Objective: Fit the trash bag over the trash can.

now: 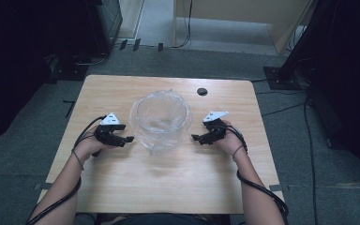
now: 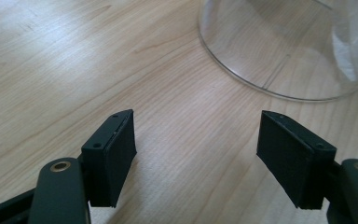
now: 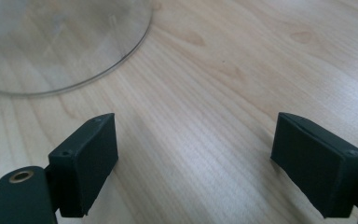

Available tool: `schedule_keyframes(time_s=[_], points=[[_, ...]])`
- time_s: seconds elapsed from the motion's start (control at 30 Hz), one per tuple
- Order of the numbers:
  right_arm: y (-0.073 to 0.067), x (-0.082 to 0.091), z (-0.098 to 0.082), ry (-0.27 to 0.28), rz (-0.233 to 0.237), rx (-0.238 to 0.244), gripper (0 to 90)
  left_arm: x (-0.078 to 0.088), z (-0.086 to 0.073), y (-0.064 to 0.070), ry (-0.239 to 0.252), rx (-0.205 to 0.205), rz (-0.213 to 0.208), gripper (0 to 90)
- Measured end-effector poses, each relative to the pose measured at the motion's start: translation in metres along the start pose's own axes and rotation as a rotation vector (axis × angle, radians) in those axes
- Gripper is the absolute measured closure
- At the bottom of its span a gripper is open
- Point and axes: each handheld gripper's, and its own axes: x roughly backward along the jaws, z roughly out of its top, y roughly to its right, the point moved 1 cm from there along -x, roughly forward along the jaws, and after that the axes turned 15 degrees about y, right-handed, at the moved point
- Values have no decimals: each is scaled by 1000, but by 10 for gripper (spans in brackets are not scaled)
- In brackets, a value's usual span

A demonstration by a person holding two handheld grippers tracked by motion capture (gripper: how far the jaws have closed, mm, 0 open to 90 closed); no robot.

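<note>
Clear glass bowl (image 1: 161, 120) sits mid-table, a little back of centre, w/ what looks like thin clear plastic lying in or around it — can't tell which. Both claws flank it: left gripper (image 1: 127, 139) at the bowl's 8 o'clock, right gripper (image 1: 196, 138) at its 4 o'clock, each near the wall but not touching.

Left gripper view: jaws stand wide apart w/ nothing btwn them, bare wood under, bowl's curved base (image 2: 279, 56) up at 1 o'clock. Right gripper view: same — jaws spread wide, empty, bowl's edge (image 3: 65, 46) at 11 o'clock.

Step in hand, as I read it: the approach before a two-sided grab of the bowl — no grip made yet. Next move prob. calls for both claws to close in level from opposite sides & take the rim or wall evenly; glass is slick and round, so an uneven pinch could let it slide or tip.

Around: wooden table (image 1: 122, 187) otherwise bare near the hands, a cable hole (image 1: 202, 91) at the bowl's 1 o'clock, well apart. Trailing gripper cables (image 1: 258, 187) run back along the forearms. Nothing blocks either path.
</note>
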Motion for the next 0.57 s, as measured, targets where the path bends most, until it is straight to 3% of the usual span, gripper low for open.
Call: schedule_keyframes(time_s=[0.2, 0.37, 0.57], points=[[-1, -1, 0, -2, -4, 8, 136, -3, -4, -1, 0, -9, 7, 244], [-2, -1, 0, -10, -7, 25, 127, -5, -4, 2, -18, -43, 24, 194], [-2, -1, 0, -10, -6, 26, 127, -5, -4, 2, -16, -40, 23, 193]])
